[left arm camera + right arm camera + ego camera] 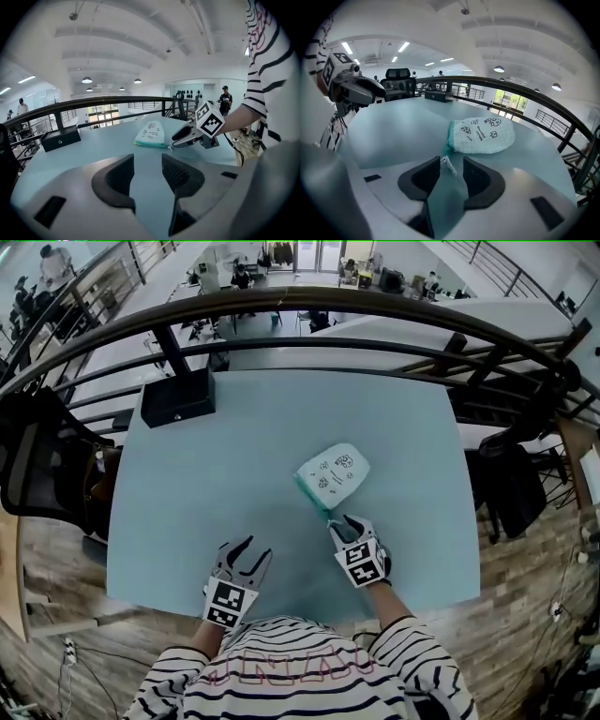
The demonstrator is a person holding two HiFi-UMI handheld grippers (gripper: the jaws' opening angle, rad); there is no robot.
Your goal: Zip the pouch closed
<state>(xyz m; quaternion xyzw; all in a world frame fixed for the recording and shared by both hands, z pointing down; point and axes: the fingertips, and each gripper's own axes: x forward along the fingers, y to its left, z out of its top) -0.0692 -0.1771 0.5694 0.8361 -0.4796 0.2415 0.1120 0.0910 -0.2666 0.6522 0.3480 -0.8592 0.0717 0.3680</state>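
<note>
A white pouch [335, 474] with small drawings and a teal zipper edge lies flat on the pale blue table [225, 474], right of centre. It also shows as the pouch [151, 133] in the left gripper view and the pouch [485, 135] in the right gripper view. My right gripper [343, 523] sits at the pouch's near, teal end. Its jaws are open, and the small metal zipper pull [449, 165] lies in the gap of the right gripper [452, 171], close to the left jaw. My left gripper [251, 549] rests open and empty near the front edge, well left of the pouch.
A black box [176, 397] stands at the table's far left corner. A dark curved railing [309, 301] runs behind the table. A black office chair [37, 456] is off the left side, and another dark chair [511, 484] off the right.
</note>
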